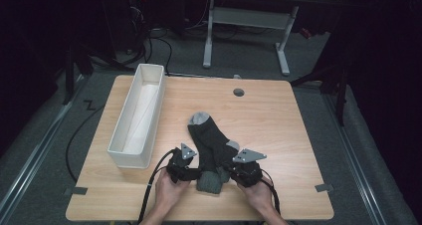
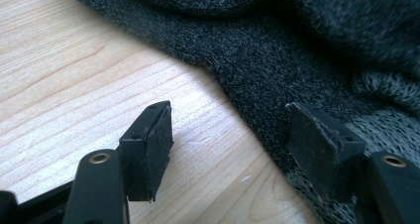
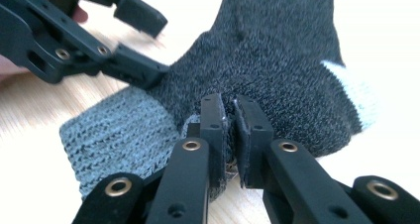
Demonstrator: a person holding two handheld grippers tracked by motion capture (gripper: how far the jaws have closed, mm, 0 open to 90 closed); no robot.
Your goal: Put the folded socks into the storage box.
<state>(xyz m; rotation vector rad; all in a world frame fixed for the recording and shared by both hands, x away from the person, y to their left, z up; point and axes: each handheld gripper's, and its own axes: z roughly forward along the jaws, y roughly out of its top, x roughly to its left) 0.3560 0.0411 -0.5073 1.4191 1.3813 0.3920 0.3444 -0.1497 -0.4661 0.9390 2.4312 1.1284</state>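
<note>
The worktop [image 1: 278,115] carries a long white bin [image 1: 137,116] along its left side and, near the front edge, a pair of dark grey socks [image 1: 211,140] lying one on the other, toes pointing away and the lighter ribbed cuffs [image 1: 209,182] toward the person. The step in hand looks like taking hold of the cuff end with both grippers, probably to fold or lift the socks toward the bin.

The right gripper [image 3: 229,116] is clamped on a pinch of the knit just above the cuff [image 3: 119,135], its pads pressed together with fabric between them. That hold should stay firm and low so the sock does not slide.

The left gripper [image 2: 230,130] stands spread wide at the sock's left edge, one pad over bare wood and the other over the knit [image 2: 277,55], gripping nothing yet. To do this well, it should straddle the edge of both layers near the cuff, come down to the wood, and only then close, matching the right gripper's height so the pair lifts evenly.
</note>
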